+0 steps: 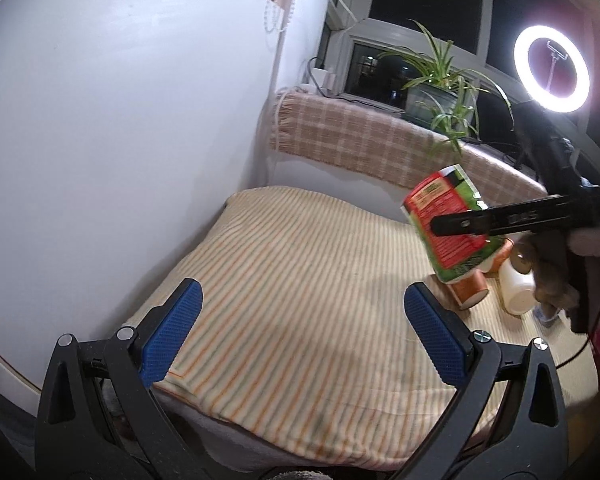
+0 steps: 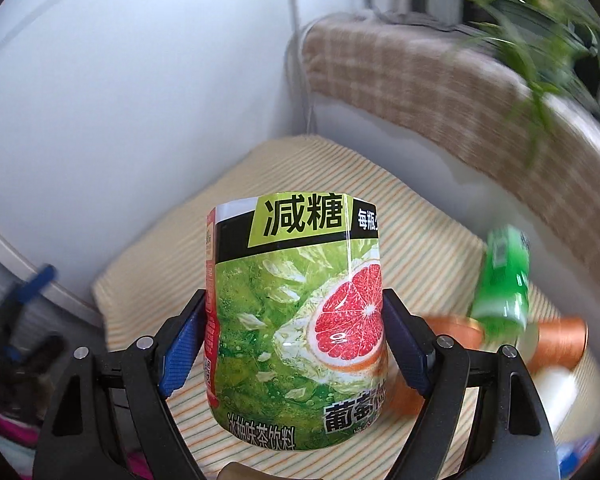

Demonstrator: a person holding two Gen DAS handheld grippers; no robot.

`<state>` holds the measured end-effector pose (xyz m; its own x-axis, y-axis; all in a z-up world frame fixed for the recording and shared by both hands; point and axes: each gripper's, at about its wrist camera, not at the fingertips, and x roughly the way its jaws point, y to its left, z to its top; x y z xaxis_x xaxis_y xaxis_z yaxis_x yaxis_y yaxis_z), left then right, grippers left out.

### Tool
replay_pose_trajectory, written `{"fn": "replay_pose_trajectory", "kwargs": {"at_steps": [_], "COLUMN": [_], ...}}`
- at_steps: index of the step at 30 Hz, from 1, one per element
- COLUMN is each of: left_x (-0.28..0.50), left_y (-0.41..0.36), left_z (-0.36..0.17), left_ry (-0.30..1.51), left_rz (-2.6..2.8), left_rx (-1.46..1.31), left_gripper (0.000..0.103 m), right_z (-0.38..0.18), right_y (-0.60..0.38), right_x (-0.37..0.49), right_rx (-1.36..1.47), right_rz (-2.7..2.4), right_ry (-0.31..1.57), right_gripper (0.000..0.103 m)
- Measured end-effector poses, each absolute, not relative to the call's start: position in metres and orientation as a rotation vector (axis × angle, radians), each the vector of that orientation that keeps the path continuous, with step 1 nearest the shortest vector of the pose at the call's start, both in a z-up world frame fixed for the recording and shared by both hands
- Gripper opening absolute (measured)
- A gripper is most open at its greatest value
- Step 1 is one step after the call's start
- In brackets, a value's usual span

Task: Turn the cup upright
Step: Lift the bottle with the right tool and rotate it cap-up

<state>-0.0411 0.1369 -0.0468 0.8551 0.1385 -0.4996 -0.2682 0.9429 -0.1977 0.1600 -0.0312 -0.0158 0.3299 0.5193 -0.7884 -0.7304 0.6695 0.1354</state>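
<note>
My right gripper is shut on a green cup with a grapefruit label and Chinese print, its blue pads pressing both sides. It holds the cup in the air above the striped cloth. In the left wrist view the same cup hangs tilted at the right, clamped by the right gripper's black finger. My left gripper is open and empty, low over the striped cloth near its front edge.
Orange paper cups and a white cup lie on the cloth at the right. A green bottle shows blurred among orange cups. A white wall, checked blanket, potted plant and ring light stand behind.
</note>
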Motion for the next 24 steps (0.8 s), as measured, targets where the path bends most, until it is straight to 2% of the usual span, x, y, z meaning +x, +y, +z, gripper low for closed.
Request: {"fn": "replay_pose_trajectory", "kwargs": {"at_steps": [9, 19, 24], "left_x": [-0.031, -0.011, -0.005], "left_y": [0.105, 0.069, 0.051], "left_z": [-0.045, -0.049, -0.053], "left_ry": [0.509, 0.556, 0.584], "left_rz": [0.126, 0.014, -0.034], "left_rx": [-0.244, -0.237, -0.230], "left_gripper": [0.103, 0.103, 0.103], "right_z": [-0.013, -0.089, -0.114], "right_y": [-0.128, -0.218, -0.231], "right_x": [0.126, 0.105, 0.105], "right_rx": [0.133, 0.544, 0.618], "right_rz": [0.742, 0.525, 0.473], "right_ry": [0.937, 1.066, 1.111], "right_gripper": [0.083, 0.083, 0.083]}}
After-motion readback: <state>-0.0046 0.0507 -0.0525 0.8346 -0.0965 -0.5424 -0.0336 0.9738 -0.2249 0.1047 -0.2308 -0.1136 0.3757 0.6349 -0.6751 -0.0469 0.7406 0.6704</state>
